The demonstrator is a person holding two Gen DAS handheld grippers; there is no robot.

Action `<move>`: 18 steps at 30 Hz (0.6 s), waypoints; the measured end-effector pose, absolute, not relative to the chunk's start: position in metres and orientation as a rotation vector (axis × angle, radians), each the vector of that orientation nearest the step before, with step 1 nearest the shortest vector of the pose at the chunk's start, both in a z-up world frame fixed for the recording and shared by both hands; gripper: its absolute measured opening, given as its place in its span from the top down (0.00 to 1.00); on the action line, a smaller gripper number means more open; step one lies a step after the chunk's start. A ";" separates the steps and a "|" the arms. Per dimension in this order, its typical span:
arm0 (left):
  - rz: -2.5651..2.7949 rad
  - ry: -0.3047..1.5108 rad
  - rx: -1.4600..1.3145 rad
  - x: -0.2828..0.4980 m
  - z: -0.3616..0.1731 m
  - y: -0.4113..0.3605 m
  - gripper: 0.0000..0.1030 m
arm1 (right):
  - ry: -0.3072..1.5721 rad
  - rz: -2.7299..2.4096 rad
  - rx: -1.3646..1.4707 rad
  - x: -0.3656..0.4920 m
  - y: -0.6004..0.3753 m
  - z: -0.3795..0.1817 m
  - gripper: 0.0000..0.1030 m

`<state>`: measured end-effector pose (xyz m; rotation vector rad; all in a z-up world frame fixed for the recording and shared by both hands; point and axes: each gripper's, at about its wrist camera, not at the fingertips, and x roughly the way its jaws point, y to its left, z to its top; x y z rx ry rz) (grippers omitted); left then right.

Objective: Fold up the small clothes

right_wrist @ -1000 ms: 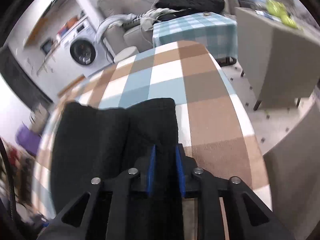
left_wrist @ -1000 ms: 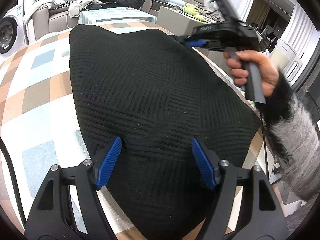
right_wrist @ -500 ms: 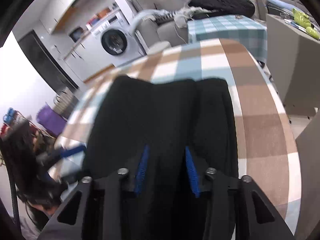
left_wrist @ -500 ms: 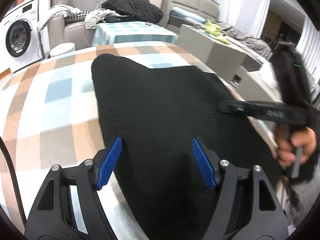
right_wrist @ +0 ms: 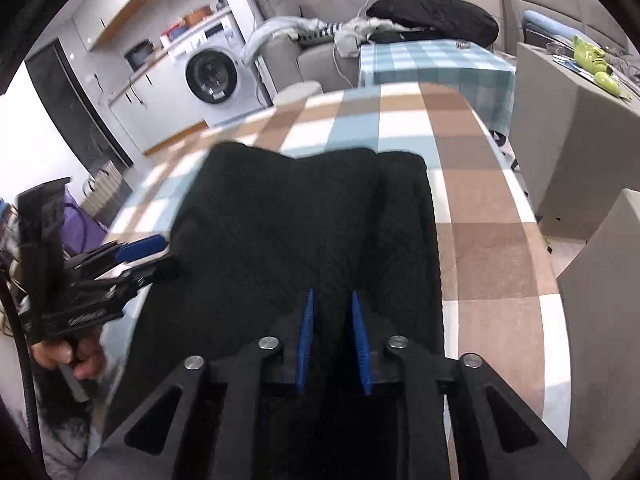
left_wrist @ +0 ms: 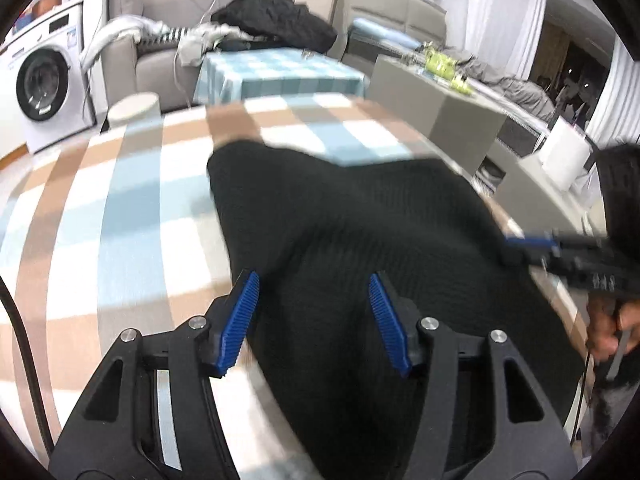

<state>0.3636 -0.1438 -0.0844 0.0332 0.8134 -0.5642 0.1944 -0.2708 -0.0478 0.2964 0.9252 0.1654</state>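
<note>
As a black knit garment [left_wrist: 360,232] is drawn across a checked tablecloth [left_wrist: 132,208], its near hem is worked by two hand-held claws.

Ahead of the left gripper [left_wrist: 314,316] the cloth is spread flat, so that a fold can be laid; its blue pads are seen half apart and closing, with knit between them but not yet pressed. At the right gripper [right_wrist: 332,342] the narrow jaws are opening, with fabric lying in the gap; whether it is pinched cannot be told. Beyond both claws a washing machine [right_wrist: 210,76] and a sofa heaped with clothes [right_wrist: 432,12] are visible. No brand or writing can be read.
</note>
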 end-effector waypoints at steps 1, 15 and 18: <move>-0.579 0.797 0.026 0.370 -0.082 -0.147 0.47 | 0.923 0.161 0.305 0.190 -0.272 -0.047 0.74; -0.540 0.859 0.083 0.448 -0.105 -0.167 0.84 | 0.996 0.170 0.315 0.147 -0.267 -0.063 0.74; -0.519 0.875 0.083 0.436 -0.100 -0.162 0.83 | 0.962 0.218 0.335 0.133 -0.269 -0.054 0.74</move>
